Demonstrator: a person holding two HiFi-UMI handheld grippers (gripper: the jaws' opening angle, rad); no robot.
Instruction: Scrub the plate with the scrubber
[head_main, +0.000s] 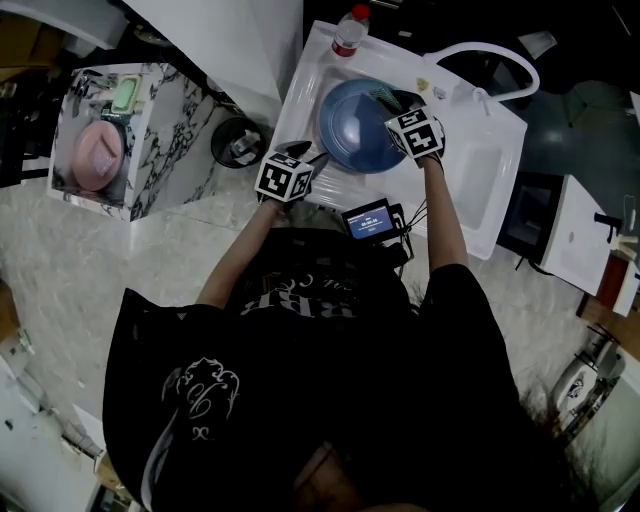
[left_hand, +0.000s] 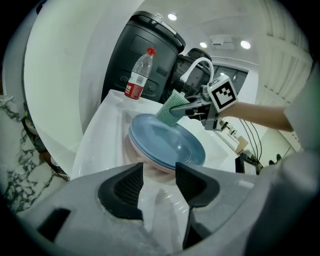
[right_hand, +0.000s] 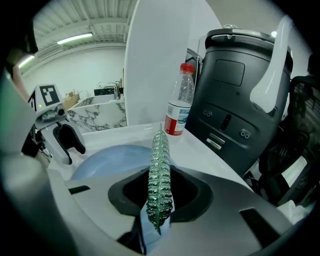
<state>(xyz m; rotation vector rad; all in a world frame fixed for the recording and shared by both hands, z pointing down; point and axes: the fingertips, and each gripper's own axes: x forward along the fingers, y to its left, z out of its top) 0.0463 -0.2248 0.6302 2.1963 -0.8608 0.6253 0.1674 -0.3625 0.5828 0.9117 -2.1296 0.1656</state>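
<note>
plate (left_hand: 167, 142): round, shallow, smooth blue; lies in the sink, apparently stacked on a pale pink one.
sink (head_main: 480, 175): glossy white, rectangular basin.
scrubber (right_hand: 160, 165): flat green pad with a ribbed, glinting weave, seen edge-on in the right gripper view.
right gripper (right_hand: 160, 192): fingers closed on the scrubber, pad sticking out ahead; angled down over the plate's far rim. Contact with the plate unclear.
left gripper (left_hand: 159, 175): fingers apart, dark ribbed pads, nothing between them; tilted down at the plate's near rim, not touching it.
bottle (right_hand: 180, 107): clear plastic, red cap and label, upright on the sink's back corner.
</note>
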